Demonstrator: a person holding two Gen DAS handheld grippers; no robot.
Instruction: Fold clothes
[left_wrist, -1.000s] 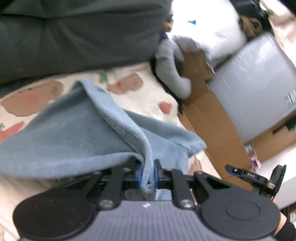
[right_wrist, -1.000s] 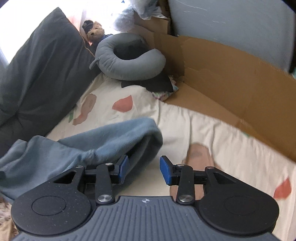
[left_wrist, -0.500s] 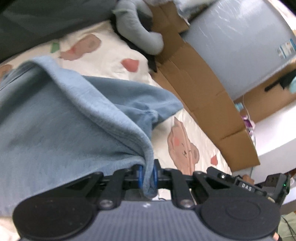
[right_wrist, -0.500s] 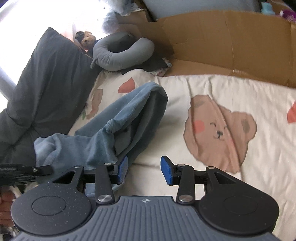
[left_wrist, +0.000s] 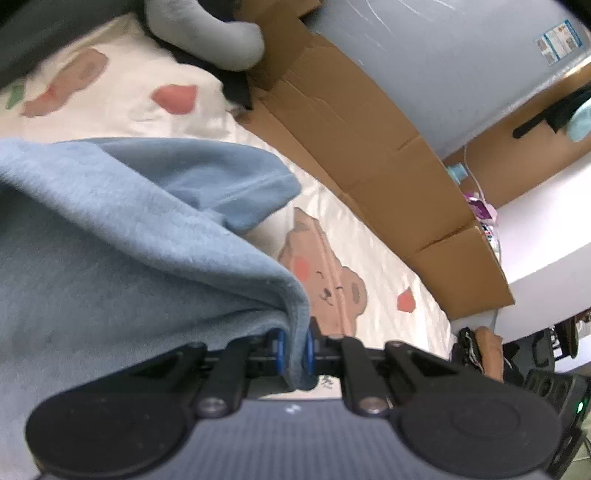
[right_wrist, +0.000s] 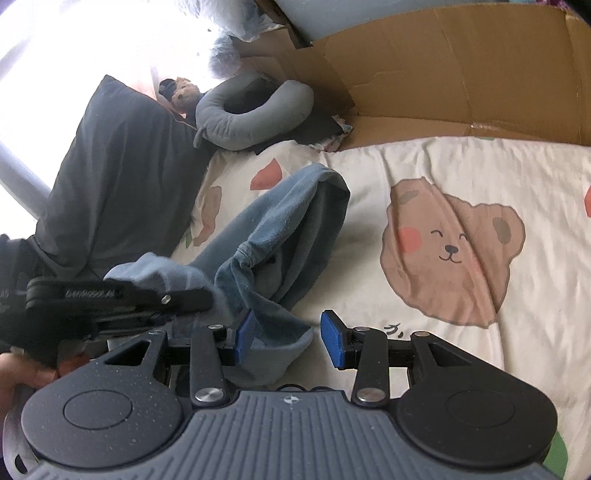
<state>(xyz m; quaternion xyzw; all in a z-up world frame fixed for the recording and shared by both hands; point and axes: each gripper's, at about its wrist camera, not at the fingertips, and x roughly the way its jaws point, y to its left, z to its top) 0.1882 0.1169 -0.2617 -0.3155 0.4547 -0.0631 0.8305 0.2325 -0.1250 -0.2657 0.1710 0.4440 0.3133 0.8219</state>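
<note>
A light blue fleece garment (left_wrist: 129, 240) lies crumpled on the bear-print bedsheet (left_wrist: 373, 266). My left gripper (left_wrist: 294, 349) is shut on a folded edge of it, and the cloth drapes up and away to the left. In the right wrist view the same garment (right_wrist: 291, 221) stretches from the far sleeve end down to my right gripper (right_wrist: 288, 332). That gripper is open; a corner of the cloth lies against its left pad (right_wrist: 244, 332) and partly in the gap, clear of the right pad. The left gripper's black body (right_wrist: 110, 295) shows at the left, held by a hand (right_wrist: 22, 373).
Flattened brown cardboard (right_wrist: 461, 66) lines the far side of the bed. A grey neck pillow (right_wrist: 255, 114) and a dark grey pillow (right_wrist: 110, 177) sit at the head, with a small teddy bear (right_wrist: 183, 94). The sheet's bear print (right_wrist: 450, 251) lies to the right.
My left gripper has carried the garment's edge across the bed toward the bear print. My right gripper has rolled and sunk, and the cloth's corner now lies in its gap.
</note>
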